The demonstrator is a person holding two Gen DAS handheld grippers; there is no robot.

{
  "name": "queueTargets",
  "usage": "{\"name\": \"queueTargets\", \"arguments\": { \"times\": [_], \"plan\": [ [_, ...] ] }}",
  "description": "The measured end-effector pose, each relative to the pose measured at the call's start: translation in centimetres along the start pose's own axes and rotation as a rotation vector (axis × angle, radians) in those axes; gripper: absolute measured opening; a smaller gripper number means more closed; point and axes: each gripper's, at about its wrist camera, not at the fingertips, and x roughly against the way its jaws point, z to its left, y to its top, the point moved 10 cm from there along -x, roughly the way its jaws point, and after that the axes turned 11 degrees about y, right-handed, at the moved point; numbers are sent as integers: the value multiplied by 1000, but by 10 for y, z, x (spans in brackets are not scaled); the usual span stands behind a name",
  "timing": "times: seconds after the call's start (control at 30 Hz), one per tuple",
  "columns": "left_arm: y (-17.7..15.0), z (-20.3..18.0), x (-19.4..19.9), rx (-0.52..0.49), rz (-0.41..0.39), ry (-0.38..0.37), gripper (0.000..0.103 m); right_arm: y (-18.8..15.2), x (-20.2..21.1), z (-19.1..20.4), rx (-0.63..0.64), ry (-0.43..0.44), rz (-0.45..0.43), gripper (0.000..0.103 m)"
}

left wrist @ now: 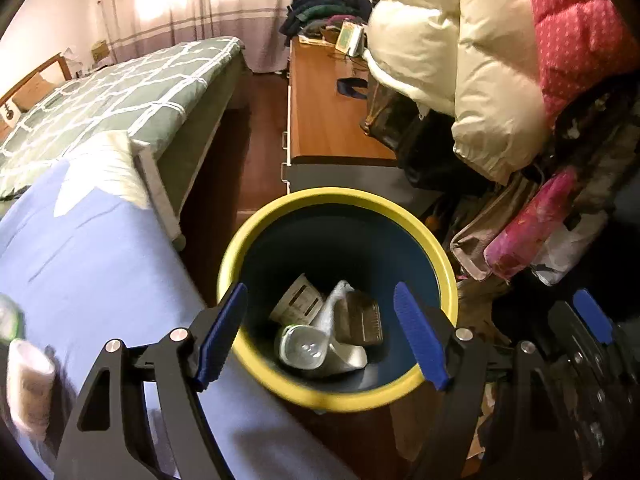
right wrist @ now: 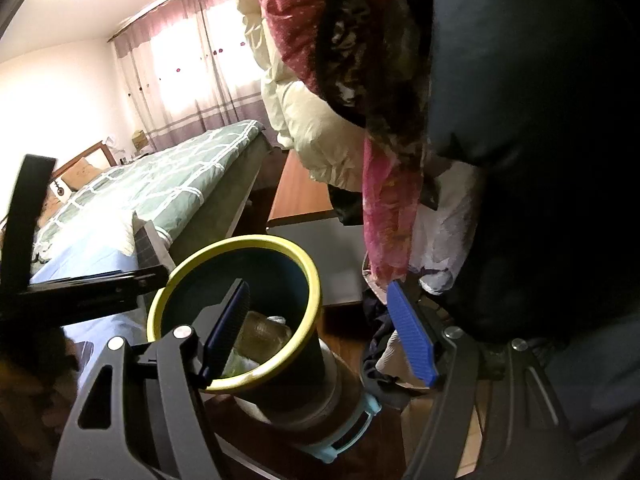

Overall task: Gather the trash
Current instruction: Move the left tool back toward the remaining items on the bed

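Left wrist view: my left gripper (left wrist: 320, 332) is poised directly over the yellow-rimmed trash bin (left wrist: 338, 200), jaws spread wide with nothing between the blue pads (left wrist: 420, 336). The bin's mouth fills the centre of the frame. At its bottom lie a clear plastic cup (left wrist: 304, 350), a printed paper cup (left wrist: 298, 300), crumpled white wrap (left wrist: 334, 304) and a dark tray (left wrist: 360, 316). At 9 o'clock lies the blue bedsheet (left wrist: 100, 248); at 7 o'clock on it, a blurred white item (left wrist: 28, 380), possibly more trash, though I cannot identify it. At 1 o'clock hang a cream puffer jacket (left wrist: 460, 60) and a pink one (left wrist: 576, 32).

Right wrist view: my right gripper (right wrist: 320, 330) is also spread and carries nothing. The bin (right wrist: 240, 248) sits at 7 o'clock of centre, with the left pad (right wrist: 228, 328) crossing over its rim. The black frame of the left tool (right wrist: 80, 284) shows at 9 o'clock.

Procedure, as I judge it: the drop appears complete. Lift the left tool straight up so the pads clear the rim before swinging toward the bed. Keep the right tool clear of the hanging coats, and avoid nudging the bin, which stands close to the bed edge.
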Motion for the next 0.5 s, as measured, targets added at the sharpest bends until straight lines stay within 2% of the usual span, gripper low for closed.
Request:
{"name": "queueTargets", "arguments": {
  "times": [0.27, 0.5],
  "plan": [
    [-22, 73, 69, 101, -110, 47, 87, -3, 0, 29, 43, 34, 15, 68],
    [-62, 188, 138, 250, -230, 196, 92, -12, -11, 95, 128, 125, 58, 68]
  ]
}}
